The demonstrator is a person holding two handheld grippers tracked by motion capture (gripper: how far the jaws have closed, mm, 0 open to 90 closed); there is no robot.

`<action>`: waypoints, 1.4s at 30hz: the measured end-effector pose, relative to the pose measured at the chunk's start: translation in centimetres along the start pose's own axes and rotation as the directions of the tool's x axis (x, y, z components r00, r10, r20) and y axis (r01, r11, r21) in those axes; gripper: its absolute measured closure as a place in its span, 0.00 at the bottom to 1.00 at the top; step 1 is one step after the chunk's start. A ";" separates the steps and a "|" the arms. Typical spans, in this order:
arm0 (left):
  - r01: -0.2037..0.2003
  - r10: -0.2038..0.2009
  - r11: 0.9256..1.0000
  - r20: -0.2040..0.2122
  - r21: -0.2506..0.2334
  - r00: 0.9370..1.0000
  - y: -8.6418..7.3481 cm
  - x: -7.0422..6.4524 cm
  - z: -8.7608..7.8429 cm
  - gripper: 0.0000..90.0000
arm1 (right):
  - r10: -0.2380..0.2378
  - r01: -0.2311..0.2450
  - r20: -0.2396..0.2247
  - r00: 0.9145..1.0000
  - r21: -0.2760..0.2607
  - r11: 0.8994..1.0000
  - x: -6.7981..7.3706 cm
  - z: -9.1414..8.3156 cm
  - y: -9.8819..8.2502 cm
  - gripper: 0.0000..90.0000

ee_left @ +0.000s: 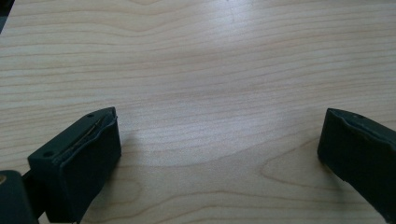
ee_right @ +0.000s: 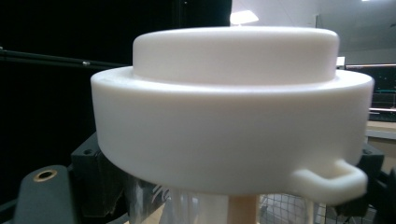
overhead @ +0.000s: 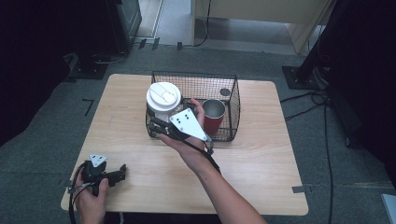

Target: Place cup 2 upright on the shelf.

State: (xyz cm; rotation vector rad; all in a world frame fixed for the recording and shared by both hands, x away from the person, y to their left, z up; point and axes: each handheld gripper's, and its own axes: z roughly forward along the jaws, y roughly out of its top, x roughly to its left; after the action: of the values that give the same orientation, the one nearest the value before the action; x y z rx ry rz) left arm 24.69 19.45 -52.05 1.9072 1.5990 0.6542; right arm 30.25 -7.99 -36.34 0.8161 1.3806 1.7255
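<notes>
The right gripper (overhead: 161,122) jaws pinch the lidded cup (overhead: 163,100) below its lid; it looks light and crushable. The left gripper (ee_left: 219,154) jaws are spread.

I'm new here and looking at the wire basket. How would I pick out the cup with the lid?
Find the black wire basket at the far middle of the wooden table. At its left end, the right gripper holds a tall cup by its body. It has a white domed lid, whereas the red cup beside it is shorter, open-topped and standing free inside the basket.
</notes>
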 end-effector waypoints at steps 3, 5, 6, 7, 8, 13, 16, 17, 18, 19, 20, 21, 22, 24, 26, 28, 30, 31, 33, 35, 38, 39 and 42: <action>0.003 -0.003 1.000 0.001 -0.001 1.000 0.0 0.0 0.0 0.00 | -0.005 0.005 0.006 1.000 0.006 1.000 -0.2 0.7 -0.1 0.18; 0.001 -0.001 1.000 0.003 -0.001 1.000 0.0 0.0 0.0 0.00 | -0.011 0.011 0.012 1.000 0.010 1.000 -0.3 1.2 -0.1 0.18; -0.001 0.001 1.000 0.004 -0.001 1.000 0.0 0.0 0.0 0.00 | -0.013 0.013 0.012 1.000 0.013 1.000 -0.4 1.5 -0.2 0.18; -0.004 0.004 1.000 0.005 0.001 1.000 0.0 0.0 0.0 0.00 | -0.014 0.014 0.015 1.000 0.016 1.000 -0.4 1.8 -0.3 0.18; -0.004 0.004 1.000 0.005 0.001 1.000 0.0 0.0 0.0 0.00 | -0.017 0.016 0.017 1.000 0.019 1.000 -0.5 2.1 -0.3 0.18; -0.004 0.004 1.000 0.005 -0.002 1.000 0.0 0.0 0.0 0.00 | -0.018 0.017 0.038 0.999 0.034 0.999 -1.0 3.5 -0.8 0.18; -0.005 0.005 1.000 0.006 0.000 1.000 0.0 0.0 0.0 0.00 | -0.022 0.020 0.051 0.998 0.042 0.999 -1.3 4.4 -1.2 0.18; -0.005 0.005 1.000 0.006 0.000 1.000 0.0 0.0 0.0 0.00 | -0.022 0.019 0.057 0.998 0.045 0.999 -1.4 4.6 -1.4 0.18; -0.005 0.005 1.000 0.006 0.000 1.000 0.0 0.0 0.0 0.00 | -0.021 0.018 0.062 0.998 0.050 0.999 -1.6 4.9 -1.5 0.18; -0.005 0.005 1.000 0.006 0.000 1.000 0.0 0.0 0.0 0.00 | -0.019 0.015 0.068 0.997 0.054 0.998 -1.7 5.2 -1.7 0.18; -0.005 0.005 1.000 0.006 0.000 1.000 0.0 0.0 0.0 0.00 | -0.020 0.015 0.079 0.997 0.057 0.998 -1.9 5.4 -1.9 0.18; -0.005 0.005 1.000 0.006 0.000 1.000 0.0 0.0 0.0 0.00 | -0.019 0.014 0.084 0.996 0.060 0.998 -2.0 5.7 -2.1 0.18; -0.006 0.006 1.000 0.006 0.001 1.000 0.0 0.0 0.0 0.00 | -0.015 0.010 0.091 0.996 0.064 0.998 -2.2 5.9 -2.3 0.18; -0.007 0.007 1.000 0.005 -0.001 1.000 0.0 0.0 0.0 0.00 | -0.015 0.008 0.100 0.995 0.073 0.997 -2.5 6.5 -2.9 0.18; -0.005 0.005 1.000 0.006 -0.001 1.000 0.0 0.0 0.0 0.00 | -0.019 0.009 0.112 0.994 0.093 0.996 -2.8 7.2 -3.4 0.18; -0.005 0.005 1.000 0.006 0.000 1.000 0.0 0.0 0.0 0.00 | -0.019 0.006 0.119 0.993 0.108 0.994 -3.2 7.9 -3.9 0.18; -0.005 0.005 1.000 0.006 0.001 1.000 0.0 0.0 0.0 0.00 | -0.013 -0.003 0.128 0.992 0.119 0.993 -3.6 8.6 -4.4 0.18; -0.005 0.005 1.000 0.006 0.001 1.000 0.0 0.0 0.0 0.00 | -0.004 -0.013 0.132 0.991 0.126 0.992 -3.8 8.8 -4.7 0.18; -0.005 0.005 1.000 0.006 0.001 1.000 0.0 0.0 0.0 0.00 | 0.010 -0.030 0.138 0.990 0.140 0.990 -4.2 9.4 -5.3 0.18; -0.005 0.005 1.000 0.006 0.001 1.000 0.0 0.0 0.0 0.00 | 0.021 -0.044 0.147 0.989 0.157 0.987 -4.5 9.9 -5.9 0.18; -0.005 0.005 1.000 0.006 0.001 1.000 0.0 0.0 0.0 0.00 | 0.025 -0.056 0.165 0.986 0.182 0.982 -5.0 10.5 -6.7 0.18; -0.005 0.005 1.000 0.006 0.001 1.000 0.0 0.0 0.0 0.00 | 0.035 -0.068 0.169 0.985 0.193 0.979 -5.1 10.7 -6.9 0.18; -0.005 0.005 1.000 0.006 0.000 1.000 0.0 0.0 0.0 0.00 | 0.032 -0.072 0.182 0.983 0.219 0.973 -5.4 11.3 -7.5 0.18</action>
State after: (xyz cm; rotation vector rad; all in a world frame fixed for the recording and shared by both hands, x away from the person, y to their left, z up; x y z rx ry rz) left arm 24.67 19.41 -52.05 1.9125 1.5908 0.6497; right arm 43.89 -6.26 -41.39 1.1128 1.4591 1.5105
